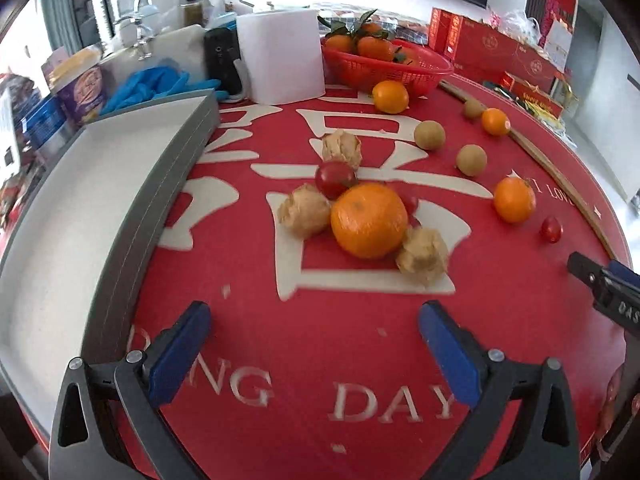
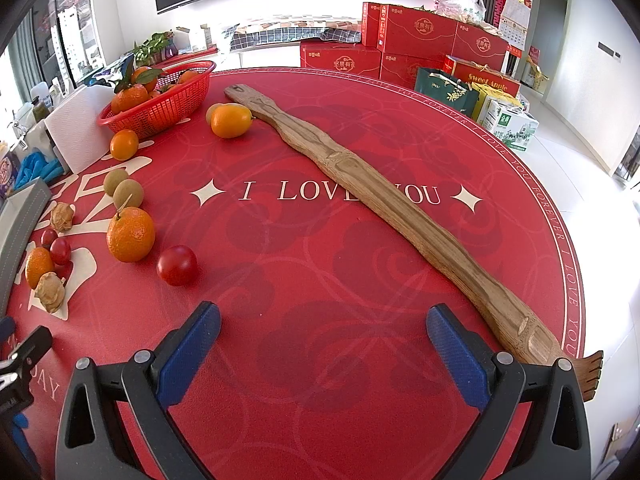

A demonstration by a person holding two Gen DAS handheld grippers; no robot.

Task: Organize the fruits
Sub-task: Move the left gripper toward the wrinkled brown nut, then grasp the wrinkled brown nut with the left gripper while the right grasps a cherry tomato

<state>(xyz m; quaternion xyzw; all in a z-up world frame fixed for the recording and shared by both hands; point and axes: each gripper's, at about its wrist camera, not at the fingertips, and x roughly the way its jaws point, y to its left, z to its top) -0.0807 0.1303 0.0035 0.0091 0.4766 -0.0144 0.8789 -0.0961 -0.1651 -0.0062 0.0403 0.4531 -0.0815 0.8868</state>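
Loose fruit lies on the red round table. A large orange sits among three papery husked fruits and a cherry tomato. Further right are smaller oranges, brown longans and another tomato. My left gripper is open and empty, a short way in front of the large orange. A grey tray with a white floor lies to its left. My right gripper is open and empty; a tomato and an orange lie ahead to its left.
A red basket of leafy oranges stands at the back. A long wooden back scratcher lies diagonally across the table. A paper roll, blue gloves, a cup and bottles crowd the back left. Red gift boxes stand beyond the table.
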